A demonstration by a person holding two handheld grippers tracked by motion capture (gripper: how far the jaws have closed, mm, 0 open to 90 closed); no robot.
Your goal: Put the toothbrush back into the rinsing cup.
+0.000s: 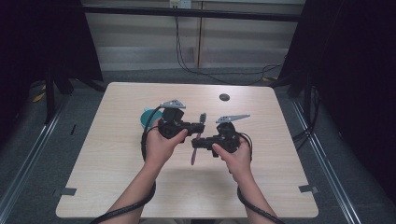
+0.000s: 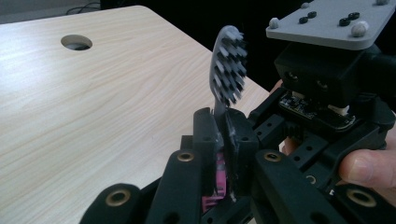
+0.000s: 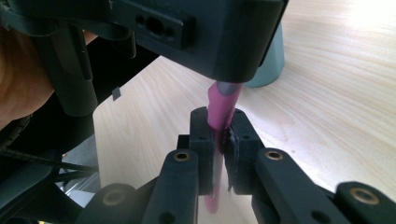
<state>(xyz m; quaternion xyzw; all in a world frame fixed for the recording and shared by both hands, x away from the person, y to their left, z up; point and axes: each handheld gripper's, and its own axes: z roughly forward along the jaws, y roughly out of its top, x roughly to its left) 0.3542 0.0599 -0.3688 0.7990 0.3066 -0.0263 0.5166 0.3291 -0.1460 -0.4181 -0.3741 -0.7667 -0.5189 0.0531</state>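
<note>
From above, both hands held their tongs over the middle of the tabletop (image 1: 116,154), and a toothbrush (image 1: 198,135) stood between them, clear of the wood. The left tongs (image 1: 198,127) gripped it near the bristle end; the right tongs (image 1: 196,144) gripped it just below, on the pink handle. A teal cup (image 1: 150,119) stood behind the left tongs, partly hidden by them. Two grips so close together looked like a handover, one pair steadying the brush while the other took hold.

In the left gripper view, the left tongs (image 2: 225,140) were closed tight on the grey neck, so the bristle head (image 2: 229,67) rose straight above the jaws and the pink part showed below them. The right gripper's body (image 2: 327,93) sat just beyond, with fingers (image 2: 369,170) around it.

In the right gripper view, the right tongs (image 3: 219,140) were pressed shut on the pink handle (image 3: 223,105), which ran up from the jaws into the black body of the left gripper (image 3: 187,32) directly overhead. The cup (image 3: 268,60) stood on the tabletop beyond it. Holding the handle crosswise probably kept the brush from twisting.
</note>
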